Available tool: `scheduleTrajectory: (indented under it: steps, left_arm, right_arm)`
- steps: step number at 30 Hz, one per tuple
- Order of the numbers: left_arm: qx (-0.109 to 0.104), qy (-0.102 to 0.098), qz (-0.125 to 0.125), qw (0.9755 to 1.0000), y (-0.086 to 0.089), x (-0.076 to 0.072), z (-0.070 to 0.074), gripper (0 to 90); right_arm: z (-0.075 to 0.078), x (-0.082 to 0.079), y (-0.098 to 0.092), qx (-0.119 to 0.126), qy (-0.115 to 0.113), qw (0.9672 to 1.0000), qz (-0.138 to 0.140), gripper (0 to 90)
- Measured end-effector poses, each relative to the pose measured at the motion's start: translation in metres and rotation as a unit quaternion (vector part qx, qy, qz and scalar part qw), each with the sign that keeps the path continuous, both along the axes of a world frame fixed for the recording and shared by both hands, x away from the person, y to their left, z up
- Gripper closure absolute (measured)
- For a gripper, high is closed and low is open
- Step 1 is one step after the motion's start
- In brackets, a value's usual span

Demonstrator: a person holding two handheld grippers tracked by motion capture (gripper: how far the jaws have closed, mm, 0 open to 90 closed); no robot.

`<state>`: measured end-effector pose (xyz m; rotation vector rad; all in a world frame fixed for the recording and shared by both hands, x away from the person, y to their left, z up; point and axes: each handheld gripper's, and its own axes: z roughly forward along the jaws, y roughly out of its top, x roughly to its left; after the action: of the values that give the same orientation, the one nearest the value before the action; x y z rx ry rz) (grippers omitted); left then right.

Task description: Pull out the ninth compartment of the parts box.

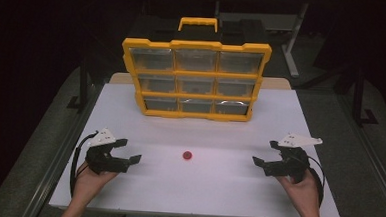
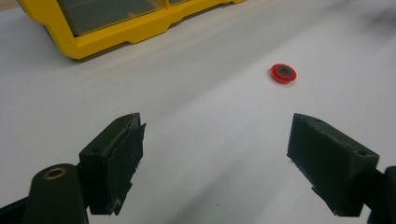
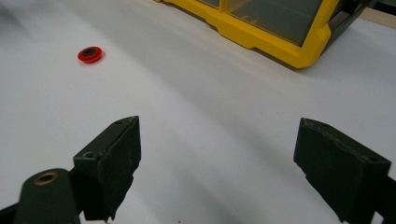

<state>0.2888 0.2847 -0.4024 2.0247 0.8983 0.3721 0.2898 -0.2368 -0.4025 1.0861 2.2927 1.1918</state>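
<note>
A small red disc, judged light, stiff and thin enough to need pinching across its rim, lies flat on the white surface midway between the left gripper and right gripper, both gaping empty.

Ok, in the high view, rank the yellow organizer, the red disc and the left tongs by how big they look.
1. Yellow organizer, largest by far.
2. Left tongs, open and holding nothing, much smaller.
3. Red disc, smallest, lying alone on the white table.
The order is clear despite differing distances from the camera.
</note>
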Motion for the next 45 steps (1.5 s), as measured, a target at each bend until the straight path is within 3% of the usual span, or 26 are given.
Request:
scheduleTrajectory:
  steps: [19, 30, 37, 45]
  left_arm:
    - [0.006, 0.008, -0.009, 0.9999, -0.002, 0.001, -0.003, 19.3]
    - [-0.002, 0.012, -0.013, 0.9998, -0.003, 0.001, -0.003, 20.5]
    - [-0.006, 0.019, -0.024, 0.9995, -0.008, 0.002, -0.002, 21.8]
    - [-0.014, 0.038, -0.055, 0.9977, -0.017, 0.008, 0.001, 23.9]
  right_arm:
    - [0.001, -0.001, 0.002, 0.001, 0.000, 1.0000, 0.006, 14.1]
    - [0.002, 0.000, 0.002, 0.003, -0.001, 1.0000, 0.007, 14.1]
    - [0.002, -0.001, 0.001, 0.001, 0.002, 1.0000, 0.005, 14.1]
    - [0.005, -0.002, -0.001, 0.004, 0.002, 1.0000, 0.007, 14.1]
